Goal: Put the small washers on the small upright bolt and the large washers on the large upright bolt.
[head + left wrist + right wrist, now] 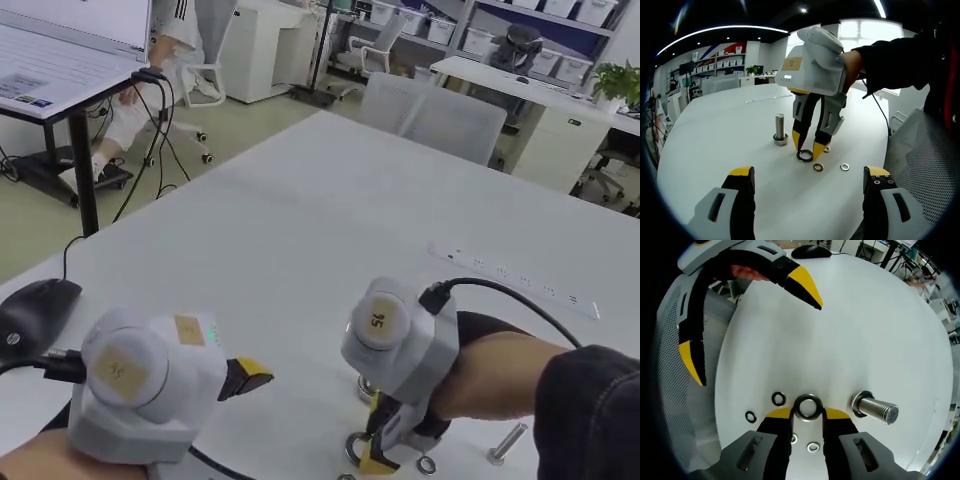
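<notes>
A large washer [807, 407] lies flat on the white table [330, 220], and my right gripper [807, 414] points down with its yellow tips pressed against both sides of it. In the left gripper view the same large washer [805, 155] sits under the right gripper [807, 147]. The large upright bolt [780, 129] [875, 409] stands just beside it, with a washer at its base. Several small washers [818, 167] [778, 399] lie scattered close by. A thin bolt [507, 443] stands to the right. My left gripper [807, 175] [245, 378] hovers nearby, open and holding nothing.
A white power strip [515, 280] lies at the table's far right. A black mouse [35, 310] sits at the left edge, and its cable runs toward me. A laptop [60, 50] is on a side desk, and grey chairs [440, 115] stand beyond the table.
</notes>
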Demonstrator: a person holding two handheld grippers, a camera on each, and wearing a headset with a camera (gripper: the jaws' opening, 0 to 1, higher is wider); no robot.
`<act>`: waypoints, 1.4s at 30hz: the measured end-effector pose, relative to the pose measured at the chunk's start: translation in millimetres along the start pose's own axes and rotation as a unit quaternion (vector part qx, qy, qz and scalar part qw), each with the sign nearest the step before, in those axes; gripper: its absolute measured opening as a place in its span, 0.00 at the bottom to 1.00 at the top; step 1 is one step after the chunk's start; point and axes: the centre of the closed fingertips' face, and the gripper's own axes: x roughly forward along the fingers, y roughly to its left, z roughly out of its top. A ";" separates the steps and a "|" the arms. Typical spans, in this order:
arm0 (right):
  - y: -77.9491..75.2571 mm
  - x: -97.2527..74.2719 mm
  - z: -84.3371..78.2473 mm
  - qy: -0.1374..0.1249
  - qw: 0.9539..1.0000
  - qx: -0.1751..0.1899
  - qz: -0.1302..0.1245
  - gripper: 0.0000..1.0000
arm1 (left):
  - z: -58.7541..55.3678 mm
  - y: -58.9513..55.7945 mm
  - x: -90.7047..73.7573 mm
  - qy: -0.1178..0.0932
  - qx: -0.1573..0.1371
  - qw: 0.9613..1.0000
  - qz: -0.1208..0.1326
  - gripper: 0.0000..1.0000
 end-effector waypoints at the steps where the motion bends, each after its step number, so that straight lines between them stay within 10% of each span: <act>1: -0.5 -0.4 0.1 -0.001 1.000 -0.001 -0.001 0.23 | -0.1 0.1 0.0 0.000 0.000 1.000 0.000 0.90; 42: -2.4 -52.0 -3.4 -0.046 0.998 0.037 -0.024 0.23 | 0.0 -1.7 1.5 0.000 0.002 1.000 -0.003 0.90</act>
